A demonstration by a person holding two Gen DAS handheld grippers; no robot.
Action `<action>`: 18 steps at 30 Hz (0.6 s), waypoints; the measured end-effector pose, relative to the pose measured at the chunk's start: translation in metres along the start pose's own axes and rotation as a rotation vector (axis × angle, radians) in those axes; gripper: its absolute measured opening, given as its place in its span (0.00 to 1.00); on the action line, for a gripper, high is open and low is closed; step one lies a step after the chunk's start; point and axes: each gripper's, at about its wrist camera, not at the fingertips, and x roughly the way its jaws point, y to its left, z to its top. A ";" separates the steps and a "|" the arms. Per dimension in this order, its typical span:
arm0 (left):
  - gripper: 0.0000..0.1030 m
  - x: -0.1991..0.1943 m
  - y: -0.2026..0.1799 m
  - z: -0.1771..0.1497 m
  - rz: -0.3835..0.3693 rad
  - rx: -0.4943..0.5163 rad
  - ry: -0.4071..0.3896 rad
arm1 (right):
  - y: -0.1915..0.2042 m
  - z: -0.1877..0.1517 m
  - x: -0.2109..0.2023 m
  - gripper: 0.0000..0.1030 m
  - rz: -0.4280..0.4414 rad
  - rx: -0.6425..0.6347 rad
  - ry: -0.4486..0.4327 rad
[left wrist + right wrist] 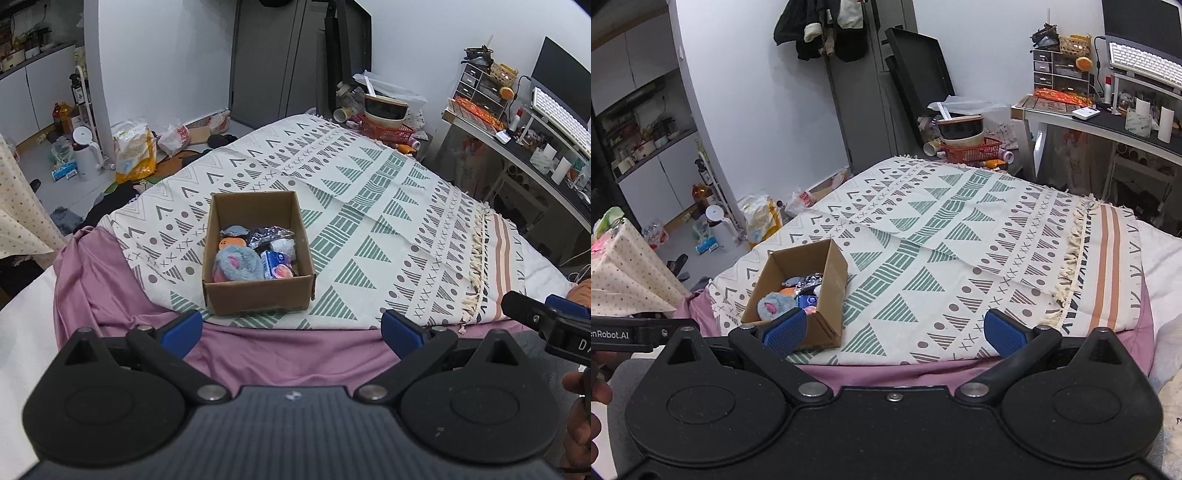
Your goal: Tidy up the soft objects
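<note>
An open cardboard box (pixel 258 297) stands on the patterned bedspread (pixel 369 206). Inside lie a grey-and-pink fluffy toy (pixel 236 264), a small blue carton (pixel 275 263), a white soft thing (pixel 284 245), an orange piece (pixel 232 242) and crinkled silver foil (pixel 267 233). My left gripper (pixel 291 334) hangs open just in front of the box, nothing between its blue pads. In the right wrist view the same box (pixel 827 325) sits low at the left, with the fluffy toy (pixel 774 304) showing. My right gripper (pixel 895 332) is open and empty over the bedspread (pixel 960 240), its left fingertip overlapping the box's near corner.
A mauve sheet (pixel 280 350) covers the bed's near edge. At the far end stands a red basket (pixel 388 129) with stacked bowls. A cluttered desk (pixel 1108 122) runs along the right. Bags and a white jug (pixel 86 153) litter the floor at the left. A dotted cloth (pixel 624 273) hangs at the left.
</note>
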 end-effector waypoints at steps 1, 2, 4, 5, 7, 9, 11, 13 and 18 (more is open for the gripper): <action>0.99 -0.001 0.001 -0.001 0.002 -0.001 -0.001 | 0.001 -0.001 -0.001 1.00 0.003 -0.005 0.000; 0.99 -0.001 0.002 -0.001 0.003 -0.004 -0.001 | 0.001 -0.001 -0.001 1.00 0.003 -0.009 0.000; 0.99 -0.002 0.005 -0.001 0.005 -0.012 0.000 | 0.002 -0.002 -0.001 1.00 0.003 -0.011 0.003; 0.99 -0.003 0.006 -0.002 0.005 -0.015 -0.001 | 0.002 -0.002 -0.001 1.00 0.005 -0.010 0.005; 0.99 -0.003 0.007 -0.002 0.006 -0.014 -0.001 | 0.002 -0.003 -0.001 1.00 0.006 -0.008 0.007; 0.99 -0.003 0.008 -0.002 0.007 -0.011 -0.002 | 0.002 -0.003 -0.001 1.00 0.005 -0.008 0.008; 0.99 -0.003 0.008 -0.002 0.007 -0.011 -0.002 | 0.002 -0.003 -0.001 1.00 0.006 -0.008 0.011; 0.99 -0.003 0.008 -0.002 0.006 -0.010 -0.003 | 0.002 -0.003 0.000 1.00 0.004 -0.007 0.014; 0.99 -0.004 0.009 -0.001 0.005 -0.007 -0.003 | 0.002 -0.003 0.001 1.00 -0.004 -0.007 0.019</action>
